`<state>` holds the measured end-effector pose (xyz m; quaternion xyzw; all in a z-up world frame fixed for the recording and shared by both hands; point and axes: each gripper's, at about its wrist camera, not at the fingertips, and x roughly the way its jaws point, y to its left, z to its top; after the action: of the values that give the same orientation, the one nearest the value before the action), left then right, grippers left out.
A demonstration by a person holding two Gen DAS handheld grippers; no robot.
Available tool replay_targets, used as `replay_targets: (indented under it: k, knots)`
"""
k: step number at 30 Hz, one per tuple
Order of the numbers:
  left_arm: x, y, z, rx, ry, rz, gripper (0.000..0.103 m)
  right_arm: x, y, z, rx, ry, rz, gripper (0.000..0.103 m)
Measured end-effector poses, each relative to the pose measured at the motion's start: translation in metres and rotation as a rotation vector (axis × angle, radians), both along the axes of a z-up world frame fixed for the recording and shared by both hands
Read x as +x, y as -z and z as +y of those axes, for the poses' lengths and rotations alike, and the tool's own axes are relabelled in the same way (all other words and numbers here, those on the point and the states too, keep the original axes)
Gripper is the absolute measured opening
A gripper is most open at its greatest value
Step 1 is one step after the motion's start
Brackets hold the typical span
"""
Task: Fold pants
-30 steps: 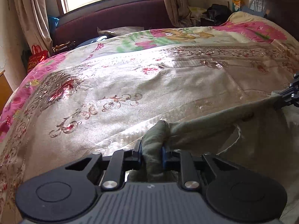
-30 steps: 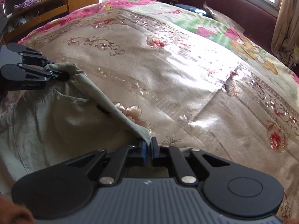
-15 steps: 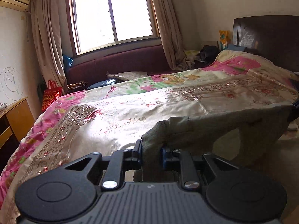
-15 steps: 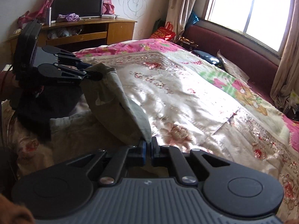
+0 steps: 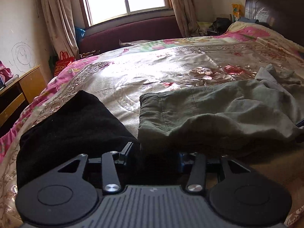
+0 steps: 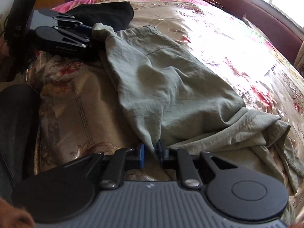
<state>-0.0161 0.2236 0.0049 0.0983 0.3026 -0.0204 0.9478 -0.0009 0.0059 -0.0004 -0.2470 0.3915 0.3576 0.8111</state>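
The pants (image 6: 167, 87), earlier held aloft, now lie on the bed (image 5: 152, 70). Left hand-held gripper (image 5: 153, 153) spread wide; right hand-held gripper (image 6: 151, 153) low, parted, fabric between its fingers.

Olive-green pants (image 6: 171, 79), black garment (image 5: 72, 125), gold-and-pink floral bedspread (image 5: 152, 72).

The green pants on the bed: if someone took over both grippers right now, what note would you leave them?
Left gripper: open, holding nothing, at one corner of the pants.
Right gripper: open, a pinch of cloth loose between its fingers.
Pants: lying on the bedspread, one end beside a black garment, the other end bunched.
Done: pants laid down.
Left: smooth the bunched end, then fold.
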Motion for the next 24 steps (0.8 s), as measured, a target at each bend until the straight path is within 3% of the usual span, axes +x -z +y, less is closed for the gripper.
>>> replay_targets:
  k: [4,7,9,11,12,13,14,16,19,22,24]
  knots:
    - [-0.007,-0.006,0.002,-0.017,0.005,-0.02,0.066,-0.013,-0.007,0.01,-0.021,-0.037,-0.082,0.025]
    - [-0.001,-0.003,-0.013,0.113,0.037,-0.047,0.066,-0.018,-0.003,0.027,-0.02,-0.101,-0.116,0.038]
    - [0.008,0.0,-0.024,0.204,0.065,-0.059,0.066,-0.018,0.002,0.04,-0.04,-0.131,-0.162,0.038]
    - [0.015,0.0,-0.032,0.267,0.096,-0.065,0.063,-0.013,0.008,0.05,-0.078,-0.139,-0.204,0.032]
    - [0.018,-0.003,-0.033,0.285,0.115,-0.064,0.059,-0.006,0.008,0.051,-0.086,-0.126,-0.191,0.025]
    - [0.022,-0.006,-0.033,0.286,0.132,-0.057,0.05,0.005,0.004,0.047,-0.06,-0.093,-0.147,0.004]
    - [0.027,-0.011,-0.032,0.273,0.15,-0.053,0.046,0.017,-0.003,0.042,-0.022,-0.056,-0.108,0.001]
    - [0.043,-0.022,-0.033,0.264,0.169,-0.063,0.043,0.042,-0.022,0.034,0.022,0.013,-0.107,0.001]
    - [0.068,-0.043,-0.036,0.279,0.167,-0.131,0.042,0.075,-0.061,0.026,0.097,0.11,-0.184,0.001]
    - [0.077,-0.076,-0.034,0.253,0.119,-0.268,0.042,0.073,-0.103,0.023,0.178,0.139,-0.367,0.001]
    - [0.069,-0.084,-0.031,0.234,0.1,-0.333,0.042,0.051,-0.109,0.024,0.181,0.101,-0.475,0.001]
